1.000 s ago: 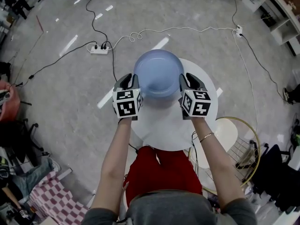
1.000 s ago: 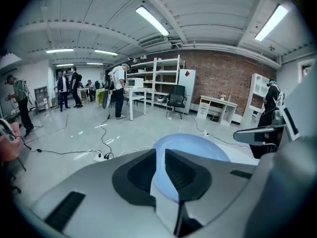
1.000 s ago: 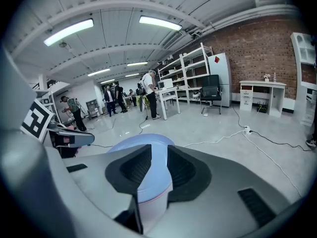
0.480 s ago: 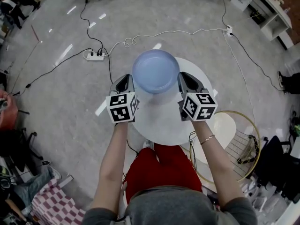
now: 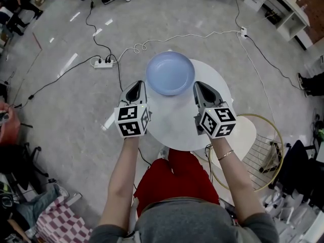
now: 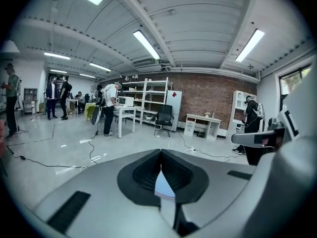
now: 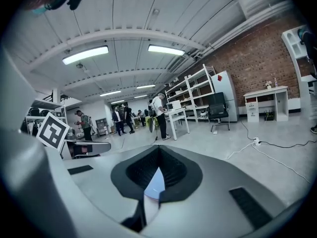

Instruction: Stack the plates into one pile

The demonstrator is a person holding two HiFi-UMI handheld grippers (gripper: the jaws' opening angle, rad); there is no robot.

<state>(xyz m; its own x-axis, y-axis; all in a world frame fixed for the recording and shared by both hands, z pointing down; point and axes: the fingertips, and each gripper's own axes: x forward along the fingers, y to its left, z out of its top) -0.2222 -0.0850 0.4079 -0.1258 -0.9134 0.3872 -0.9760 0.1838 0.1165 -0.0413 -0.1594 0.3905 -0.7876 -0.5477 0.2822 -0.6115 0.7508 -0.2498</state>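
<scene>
- Jaws of the left gripper are closed tip to tip with nothing pinched. Only a pale blue sliver shows through the slot below the tips, probably the plate beyond.
- Jaws of the right gripper meet in the same way and are likewise empty, with the same pale sliver showing below them.
- The blue plate lies ahead of both pairs of tips and between the lines they point along, touching neither gripper. It rests on the far part of the round white table, whose bare top runs on under and behind the jaws.
- Progress: one blue round is all that shows on the table, and no loose plate lies beside, under or behind either pair of jaws.
  - The pile therefore looks made and set down.
  - How many plates are in it cannot be told from above.
  - With both grippers empty and clear of the plate, little seems left beyond taking them away.
- Against a second ago: the plate then sat right between the two grippers, its rim at the inner side of each pair of tips, and it looked larger in the head view.
  - Half a second ago the tips flanked only its near edge.
  - Now it lies wholly ahead of them, with bare table between, because both grippers have drawn back towards the person.
</scene>
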